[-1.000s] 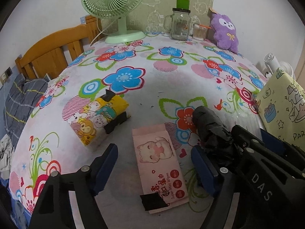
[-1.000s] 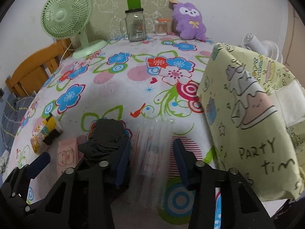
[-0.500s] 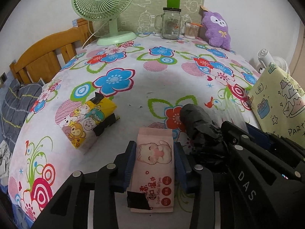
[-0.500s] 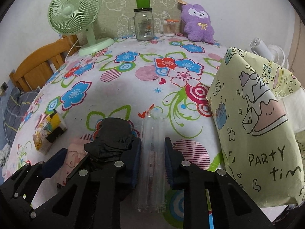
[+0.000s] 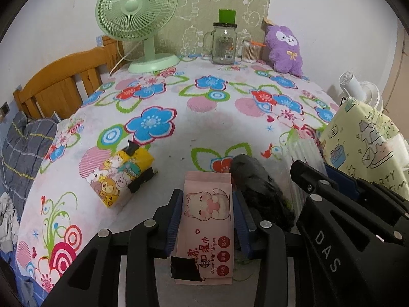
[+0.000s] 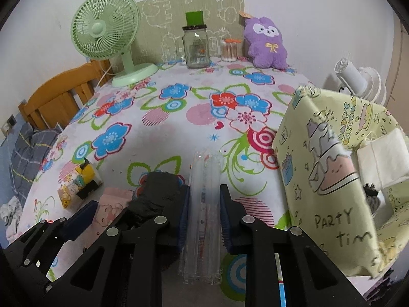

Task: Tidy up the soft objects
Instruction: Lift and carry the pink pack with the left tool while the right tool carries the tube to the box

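**Both grippers clamped, 2 packs ready to lift**

The left gripper [image 5: 207, 212] has its 2 fingers closed against the long sides of the pink wipes pack [image 5: 207, 227], which lies flat on the floral tablecloth [image 5: 209, 125] and runs lengthwise between them. The right gripper [image 6: 204, 207] is likewise closed on a clear plastic pack [image 6: 203, 220].

Risks: both packs are soft and slick, so they may buckle or slide out if lifted by the sides alone. The black bundle [image 5: 258, 186] touches the outer side of the left gripper's right finger and sits between the 2 grippers; it could be dragged along.

Room: ahead of both fingertips the cloth is open. The yellow party bag [image 6: 329, 186] stands close beyond the right gripper's right finger, the yellow cartoon pack [image 5: 120, 176] beyond the left gripper's left finger.
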Demonstrator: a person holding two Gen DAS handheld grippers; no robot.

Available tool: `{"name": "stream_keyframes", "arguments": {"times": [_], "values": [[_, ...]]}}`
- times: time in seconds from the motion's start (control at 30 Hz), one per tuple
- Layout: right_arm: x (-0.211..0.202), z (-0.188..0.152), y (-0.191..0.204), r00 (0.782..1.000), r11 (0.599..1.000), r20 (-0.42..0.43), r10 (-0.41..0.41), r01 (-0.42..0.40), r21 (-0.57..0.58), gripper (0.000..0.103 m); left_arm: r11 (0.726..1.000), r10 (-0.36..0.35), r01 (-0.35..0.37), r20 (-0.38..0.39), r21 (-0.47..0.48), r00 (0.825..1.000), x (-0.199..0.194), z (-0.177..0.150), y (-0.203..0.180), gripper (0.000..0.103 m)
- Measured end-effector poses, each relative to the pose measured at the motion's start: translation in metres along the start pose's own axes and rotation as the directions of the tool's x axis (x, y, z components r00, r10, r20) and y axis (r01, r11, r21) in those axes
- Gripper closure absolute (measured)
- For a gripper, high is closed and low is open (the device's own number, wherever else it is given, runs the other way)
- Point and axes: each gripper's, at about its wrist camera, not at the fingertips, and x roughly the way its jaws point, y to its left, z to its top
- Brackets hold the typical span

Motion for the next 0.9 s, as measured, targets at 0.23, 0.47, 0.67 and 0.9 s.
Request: {"name": "stream_keyframes", "arguments": {"times": [0.23, 0.47, 0.67, 0.9], "values": [[-0.018, 0.009, -0.002, 0.999, 1.000, 0.035, 0.011, -0.011, -0.003, 0.077, 1.000, 0.015, -0.015, 0.038, -0.003, 0.999, -0.015, 0.009, -0.003, 0.064], [-0.037, 0.017, -0.002, 0.997, 1.000, 0.069, 0.029, -0.029, -0.011, 0.077, 1.000, 0.021, -0.021, 0.075, -0.005, 0.997, -0.034, 0.017, -0.006, 0.064], [-0.054, 0.026, -0.003, 0.994, 0.999, 0.101, 0.039, -0.037, -0.019, 0.077, 1.000, 0.019, -0.018, 0.099, -0.005, 0.995, -0.048, 0.024, -0.010, 0.064], [-0.072, 0.035, -0.005, 0.990, 0.999, 0.135, 0.047, -0.043, -0.028, 0.078, 1.000, 0.019, -0.019, 0.142, 0.003, 0.990, -0.066, 0.034, -0.015, 0.064]]}}
